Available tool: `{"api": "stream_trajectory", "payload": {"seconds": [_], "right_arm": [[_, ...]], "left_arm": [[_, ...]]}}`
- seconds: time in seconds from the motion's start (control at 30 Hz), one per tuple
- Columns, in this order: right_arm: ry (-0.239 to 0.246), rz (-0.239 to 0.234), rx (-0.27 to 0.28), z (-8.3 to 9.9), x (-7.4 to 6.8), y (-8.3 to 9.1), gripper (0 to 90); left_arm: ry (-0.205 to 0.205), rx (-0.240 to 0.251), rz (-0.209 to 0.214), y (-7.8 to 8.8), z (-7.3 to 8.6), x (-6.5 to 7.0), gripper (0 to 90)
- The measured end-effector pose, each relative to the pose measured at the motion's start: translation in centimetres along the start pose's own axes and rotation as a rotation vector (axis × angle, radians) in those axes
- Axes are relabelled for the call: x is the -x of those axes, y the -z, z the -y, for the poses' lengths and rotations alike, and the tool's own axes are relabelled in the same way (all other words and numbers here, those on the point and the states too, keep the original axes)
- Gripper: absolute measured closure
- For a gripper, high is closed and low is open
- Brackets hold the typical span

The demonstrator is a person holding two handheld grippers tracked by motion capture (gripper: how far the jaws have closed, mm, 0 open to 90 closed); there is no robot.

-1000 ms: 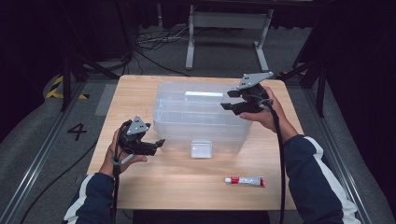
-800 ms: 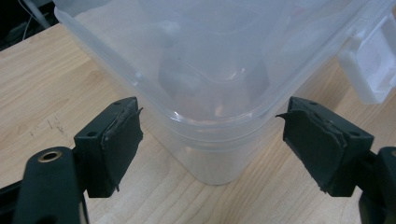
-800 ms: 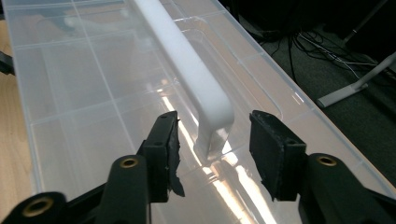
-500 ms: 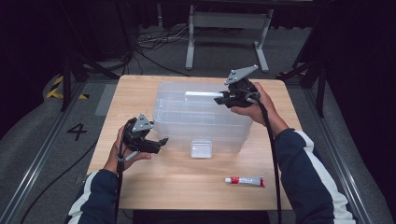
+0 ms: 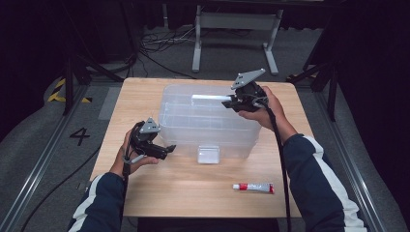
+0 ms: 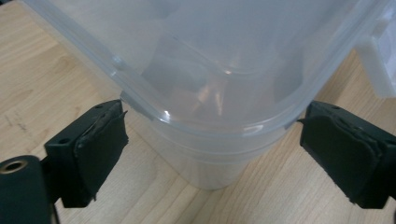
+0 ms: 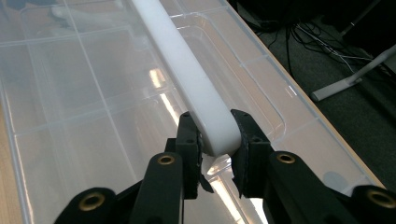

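Box (image 5: 208,123), clear plastic, lidded, sits mid-worktop (image 5: 193,193). My right gripper (image 7: 214,140) at box's far right, above lid; jaws have just been closing, now pinch end of white handle (image 7: 187,74). My left gripper (image 6: 212,140) low at box's near left corner; jaws have just been opening, spread wide, corner between them, pads not touching. Tube (image 5: 253,187) lies near worktop's front edge, apart from both.

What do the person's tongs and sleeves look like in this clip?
Both tongs, left and right, are black with a grey three-cornered plate on top and a dark trailing cable. Brass-coloured rivets show near the black rubbery pads. The sleeves are dark navy with white stripes.
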State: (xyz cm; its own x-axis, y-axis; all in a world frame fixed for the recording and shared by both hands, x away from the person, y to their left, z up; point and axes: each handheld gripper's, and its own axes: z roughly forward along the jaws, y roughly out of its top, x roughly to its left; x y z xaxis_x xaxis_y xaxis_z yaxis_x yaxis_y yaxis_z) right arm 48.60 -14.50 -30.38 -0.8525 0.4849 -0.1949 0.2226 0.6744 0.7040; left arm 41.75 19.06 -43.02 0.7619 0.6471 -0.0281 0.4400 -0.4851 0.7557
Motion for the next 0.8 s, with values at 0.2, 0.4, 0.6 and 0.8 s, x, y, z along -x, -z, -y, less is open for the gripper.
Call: {"api": "stream_trajectory", "payload": {"seconds": [0.2,0.4,0.6,0.8], "right_arm": [[-0.001,-0.001,0.014,0.17,0.0,0.0,74.7],[0.001,0.0,0.011,0.3,0.02,0.18,74.8],[0.004,0.0,0.011,0.55,0.0,0.48,74.8],[0.005,0.005,0.01,0.61,0.05,0.61,74.7]], "left_arm": [[-0.013,-0.003,-0.014,-0.49,0.25,0.2,10.3],[-0.003,0.001,-0.002,-0.38,0.21,0.33,11.9],[-0.003,0.002,0.003,-0.4,0.19,0.68,13.0],[-0.002,0.006,0.005,-0.29,0.25,0.73,14.4]]}}
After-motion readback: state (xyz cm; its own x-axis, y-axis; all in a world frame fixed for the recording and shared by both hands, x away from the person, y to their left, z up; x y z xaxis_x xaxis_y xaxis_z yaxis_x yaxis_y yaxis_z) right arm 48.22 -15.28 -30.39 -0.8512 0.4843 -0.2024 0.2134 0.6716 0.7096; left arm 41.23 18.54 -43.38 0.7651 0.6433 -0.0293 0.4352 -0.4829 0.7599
